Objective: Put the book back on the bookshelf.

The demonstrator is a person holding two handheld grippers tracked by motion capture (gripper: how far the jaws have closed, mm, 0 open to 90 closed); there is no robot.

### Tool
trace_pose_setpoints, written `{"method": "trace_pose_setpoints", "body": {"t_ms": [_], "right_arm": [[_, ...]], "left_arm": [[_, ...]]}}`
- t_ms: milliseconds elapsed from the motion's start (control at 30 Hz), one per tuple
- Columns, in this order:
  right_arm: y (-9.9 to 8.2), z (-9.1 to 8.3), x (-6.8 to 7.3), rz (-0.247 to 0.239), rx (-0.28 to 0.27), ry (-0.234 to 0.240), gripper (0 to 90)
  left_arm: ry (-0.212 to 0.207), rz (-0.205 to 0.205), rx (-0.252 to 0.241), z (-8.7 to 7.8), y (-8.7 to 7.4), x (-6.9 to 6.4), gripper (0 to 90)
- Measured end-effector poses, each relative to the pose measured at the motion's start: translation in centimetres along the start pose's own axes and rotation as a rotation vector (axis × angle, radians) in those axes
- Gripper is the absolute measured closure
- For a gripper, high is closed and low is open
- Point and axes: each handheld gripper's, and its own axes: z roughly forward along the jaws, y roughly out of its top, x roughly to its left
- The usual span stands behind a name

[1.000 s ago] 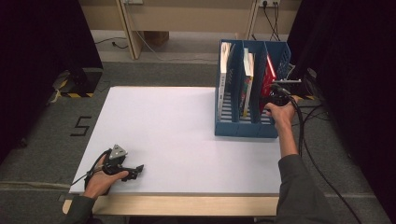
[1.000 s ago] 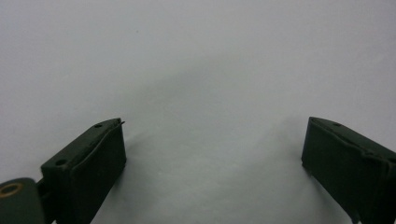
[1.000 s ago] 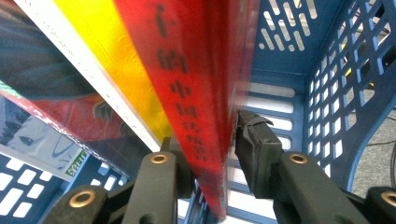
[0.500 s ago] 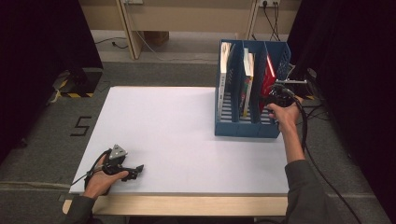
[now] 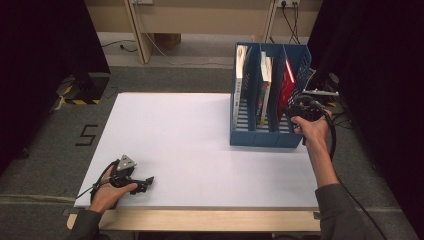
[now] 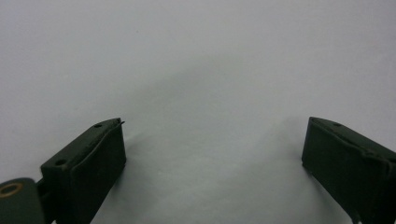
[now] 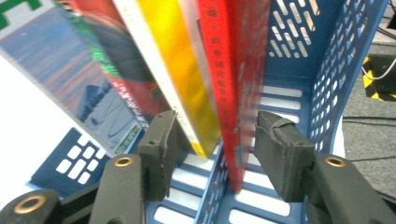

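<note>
standing upright in the blue slotted plastic file rack (image 7: 327,60), the thin red book (image 7: 236,70) is sitting between the right gripper (image 7: 212,140), whose jaws have just been opening, pads clear of it. the left gripper (image 6: 212,144) is resting wide and empty on the white table (image 6: 196,56).

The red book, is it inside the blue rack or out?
Inside: the red book stands in the blue rack, rightmost compartment.

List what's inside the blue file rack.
The blue file rack has three slots, each holding an upright book: a white book left, a colourful book middle, a red book right. The right gripper covers the red book's near end; lower covers are hidden.
</note>
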Motion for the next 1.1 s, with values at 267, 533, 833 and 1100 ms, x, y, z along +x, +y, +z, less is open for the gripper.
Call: {"method": "trace_pose_setpoints", "body": {"t_ms": [267, 533, 833, 1100], "right_arm": [[-0.8, -0.7, 0.6, -0.021, 0.002, 0.0, 36.5], [-2.2, -1.9, 1.5, -0.017, -0.019, 0.025, 29.9], [-3.5, -2.6, 2.9, -0.025, -0.038, 0.078, 26.5], [-4.9, -2.7, 4.6, -0.044, -0.056, 0.132, 24.4]], "left_arm": [[-0.003, -0.001, -0.001, 0.0, 0.0, 0.0, 5.2], [-0.003, -0.001, -0.001, 0.0, 0.0, 0.0, 5.1], [-0.005, -0.001, -0.001, 0.0, 0.0, 0.0, 4.7], [-0.005, -0.001, -0.002, 0.0, 0.0, 0.0, 4.7]]}}
